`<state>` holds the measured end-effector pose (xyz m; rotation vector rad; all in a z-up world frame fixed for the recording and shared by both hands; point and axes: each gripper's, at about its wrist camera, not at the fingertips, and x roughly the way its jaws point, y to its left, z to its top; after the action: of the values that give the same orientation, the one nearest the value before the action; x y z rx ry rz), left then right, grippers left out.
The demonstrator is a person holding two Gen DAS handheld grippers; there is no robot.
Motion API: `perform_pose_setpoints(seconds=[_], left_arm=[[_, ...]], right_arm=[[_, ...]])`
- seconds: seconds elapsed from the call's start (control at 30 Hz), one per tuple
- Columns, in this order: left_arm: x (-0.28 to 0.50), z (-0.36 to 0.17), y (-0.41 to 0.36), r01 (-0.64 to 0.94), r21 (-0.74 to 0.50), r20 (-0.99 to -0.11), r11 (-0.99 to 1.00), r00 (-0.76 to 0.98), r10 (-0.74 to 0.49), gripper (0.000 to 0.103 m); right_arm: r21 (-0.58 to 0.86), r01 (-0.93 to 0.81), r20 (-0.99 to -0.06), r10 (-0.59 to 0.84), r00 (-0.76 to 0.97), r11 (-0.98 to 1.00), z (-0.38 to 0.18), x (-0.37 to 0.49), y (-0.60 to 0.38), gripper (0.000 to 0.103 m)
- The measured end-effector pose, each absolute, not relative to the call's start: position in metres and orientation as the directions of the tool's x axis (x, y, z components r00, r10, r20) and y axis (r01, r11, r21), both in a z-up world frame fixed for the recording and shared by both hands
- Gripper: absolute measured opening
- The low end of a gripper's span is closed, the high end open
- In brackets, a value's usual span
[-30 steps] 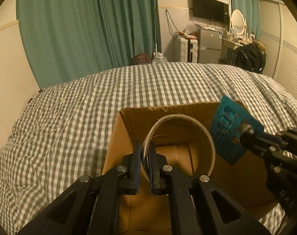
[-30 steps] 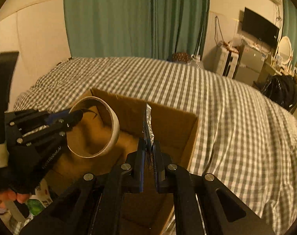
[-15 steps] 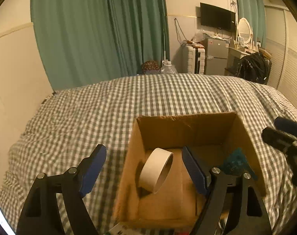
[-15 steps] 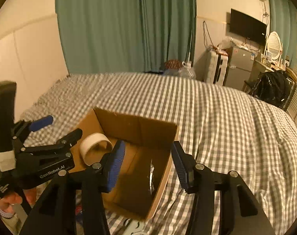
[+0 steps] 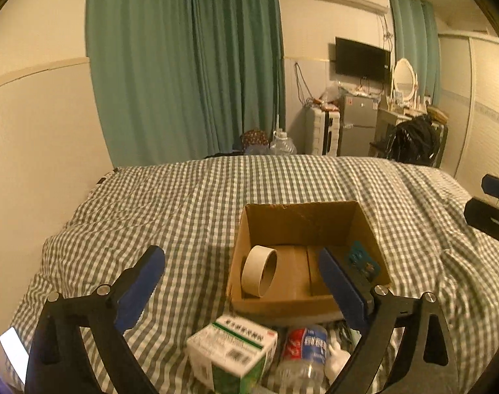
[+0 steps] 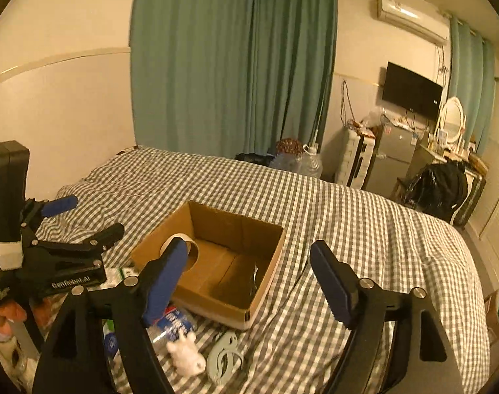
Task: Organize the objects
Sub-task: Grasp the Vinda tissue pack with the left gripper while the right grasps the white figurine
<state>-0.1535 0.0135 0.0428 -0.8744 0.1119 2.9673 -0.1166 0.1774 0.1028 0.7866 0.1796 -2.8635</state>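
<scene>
An open cardboard box [image 5: 302, 220] sits on the checked bed cover. A roll of tape [image 5: 259, 275] stands on edge at the box's left side, and a blue packet [image 5: 362, 261] leans against its right wall. My left gripper [image 5: 240, 253] is open and empty, held back above the near side of the box. My right gripper [image 6: 249, 248] is also open and empty, above the box [image 6: 236, 226], where the tape roll [image 6: 193, 249] and the dark packet [image 6: 254, 279] show. The left gripper [image 6: 93, 215] appears at the left.
In front of the box lie a green-and-white carton [image 5: 233, 351], a plastic bottle [image 5: 302, 351], a white figurine [image 6: 187, 354] and a pale blue clip [image 6: 224, 358]. A lit phone [image 5: 14, 351] lies at the bed's left edge. Furniture stands beyond the bed.
Both grippers opened, letting the tape roll and the blue packet drop into the box, then drew back and up from it.
</scene>
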Motion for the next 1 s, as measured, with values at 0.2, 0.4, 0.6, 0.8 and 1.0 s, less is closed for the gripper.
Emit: perform_pose_setpoints(seconds=[0.2, 0.4, 0.6, 0.8, 1.0], left_arm=[[-0.120, 0.033, -0.001, -0.031, 0.049, -0.537, -0.998, -0.844, 0.000, 0.098], [-0.096, -0.010, -0.017, 0.014, 0.017, -0.591, -1.000, -0.806, -0.021, 0.099], [-0.086, -0.069, -0.023, 0.031, 0.008, -0.671, -1.000, -0.741, -0.028, 0.099], [-0.083, -0.120, -0.025, 0.013, -0.020, -0.745, -1.000, -0.667, 0.006, 0.099], [-0.087, -0.149, -0.020, -0.029, -0.018, -0.783, -0.999, -0.621, 0.032, 0.099]], right_arm=[[-0.052, 0.226, -0.516, -0.168, -0.840, -0.973, 0.094, -0.086, 0.169, 0.080], [-0.051, 0.266, -0.564, -0.192, -0.803, -0.962, 0.059, -0.081, 0.154, 0.080], [-0.023, 0.311, -0.653, -0.222, -0.724, -0.950, -0.002, -0.086, 0.137, 0.080], [-0.003, 0.334, -0.742, -0.222, -0.633, -0.942, -0.059, -0.100, 0.125, 0.080], [0.018, 0.343, -0.803, -0.218, -0.555, -0.939, -0.097, -0.119, 0.119, 0.069]])
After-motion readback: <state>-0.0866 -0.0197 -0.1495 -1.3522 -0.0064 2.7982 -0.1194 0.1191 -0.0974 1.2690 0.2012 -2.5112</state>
